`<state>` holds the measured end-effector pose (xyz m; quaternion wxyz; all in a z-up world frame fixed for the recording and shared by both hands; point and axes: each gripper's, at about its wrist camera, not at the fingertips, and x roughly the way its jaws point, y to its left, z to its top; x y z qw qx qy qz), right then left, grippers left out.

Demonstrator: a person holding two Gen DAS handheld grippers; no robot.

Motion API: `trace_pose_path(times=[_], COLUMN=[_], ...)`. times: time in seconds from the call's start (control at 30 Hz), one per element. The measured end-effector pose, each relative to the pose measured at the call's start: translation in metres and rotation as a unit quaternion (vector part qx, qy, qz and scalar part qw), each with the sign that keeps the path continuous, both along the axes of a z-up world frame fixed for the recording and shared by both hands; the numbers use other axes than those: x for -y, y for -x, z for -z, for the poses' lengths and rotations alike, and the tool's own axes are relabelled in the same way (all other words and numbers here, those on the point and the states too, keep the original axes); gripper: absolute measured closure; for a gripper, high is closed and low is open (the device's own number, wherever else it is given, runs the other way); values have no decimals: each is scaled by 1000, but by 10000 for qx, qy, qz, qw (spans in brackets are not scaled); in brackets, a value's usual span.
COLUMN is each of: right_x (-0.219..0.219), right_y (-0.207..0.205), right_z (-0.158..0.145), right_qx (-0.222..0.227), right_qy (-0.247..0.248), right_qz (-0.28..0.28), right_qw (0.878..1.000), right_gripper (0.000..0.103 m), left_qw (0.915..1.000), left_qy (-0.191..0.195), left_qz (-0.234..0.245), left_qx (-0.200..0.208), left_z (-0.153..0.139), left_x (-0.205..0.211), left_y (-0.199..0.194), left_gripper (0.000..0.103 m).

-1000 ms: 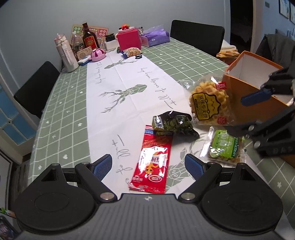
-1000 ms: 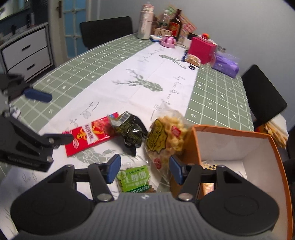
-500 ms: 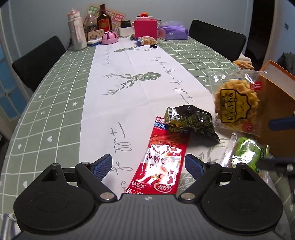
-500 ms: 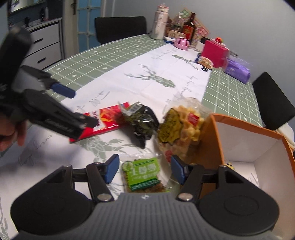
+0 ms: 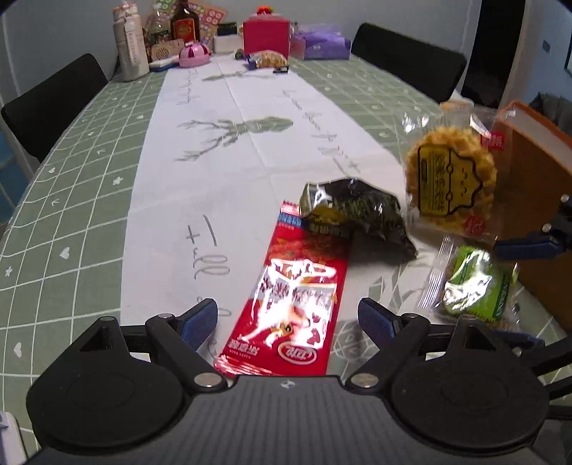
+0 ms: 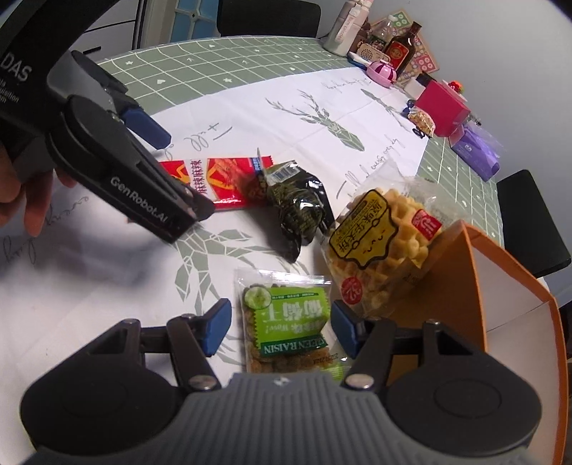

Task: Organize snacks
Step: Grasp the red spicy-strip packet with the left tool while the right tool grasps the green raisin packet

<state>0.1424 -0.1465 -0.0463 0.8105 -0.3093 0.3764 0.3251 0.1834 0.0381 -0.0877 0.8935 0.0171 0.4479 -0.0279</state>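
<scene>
So compared to a second back, both grippers had dropped in closer; the left gripper [image 5: 287, 318] was now spread wide over the near end of the red snack packet [image 5: 289, 300], and the right gripper [image 6: 280, 327] sat wide around the green raisin packet [image 6: 287, 323]; looked to me like two pickups were about to happen. The red packet lay flat on the tabletop [image 5: 107, 200], long axis pointing away from the left gripper, far end tucked under the dark packet [image 5: 352, 211]; the orange box [image 6: 500, 286] waited just beside.

A pink box [image 5: 265, 35], brown bottle [image 5: 185, 25] and purple tissue pack [image 5: 320, 44] stand at the table's far end.
</scene>
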Motion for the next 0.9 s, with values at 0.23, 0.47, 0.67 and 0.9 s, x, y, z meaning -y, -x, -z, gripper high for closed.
trace_pose_path(times=[0.23,0.47,0.67,0.9], right_x=[-3,6,17,25], right_y=[-5,0,17,33], right_z=[8,6,-2,-5], right_qx=[-54,-35,-442,-475], right_qy=[97,148,-173,-345], right_qz=[114,-75,-366,-682], right_qw=[9999,9999,9982,9959], right_gripper=[42,54,54,49], left_qw=[10000,9994,9945,9918], left_qy=[-12,-53,-69,-120], left_qz=[-22,313,917,1099], left_qx=[-72,-134,-505,-641], left_z=[3,-2,-6,-10], left_x=[-4,-6,-4,0], left_y=[2,16,46,78], left_gripper=[11,35,35,29])
